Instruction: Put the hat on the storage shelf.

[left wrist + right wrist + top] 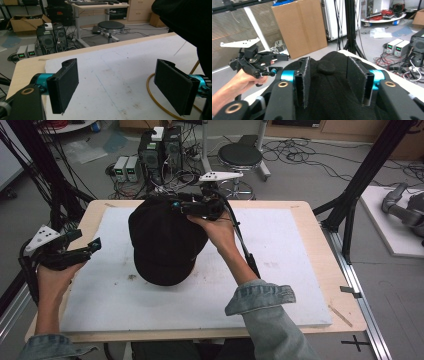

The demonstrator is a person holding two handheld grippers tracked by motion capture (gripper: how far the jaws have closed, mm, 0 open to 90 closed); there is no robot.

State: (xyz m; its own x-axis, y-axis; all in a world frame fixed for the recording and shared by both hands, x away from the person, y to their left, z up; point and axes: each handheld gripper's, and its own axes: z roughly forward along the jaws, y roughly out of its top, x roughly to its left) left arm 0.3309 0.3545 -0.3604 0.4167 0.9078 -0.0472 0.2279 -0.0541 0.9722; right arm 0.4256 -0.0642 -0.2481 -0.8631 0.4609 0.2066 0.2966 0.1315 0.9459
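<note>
Grey floor — round black stool

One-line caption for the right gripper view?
Right claw open over a black cap, jaws flanking its top button.

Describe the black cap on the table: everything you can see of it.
The black cap is dull, soft-looking fabric with a round button at the top of its crown. It sits crown up on the white board, roughly central, its domed shape holding. The right claw is over its far side, jaws apart astride the crown near the button, not clearly pinching the fabric. The left claw stands apart from it.
</note>
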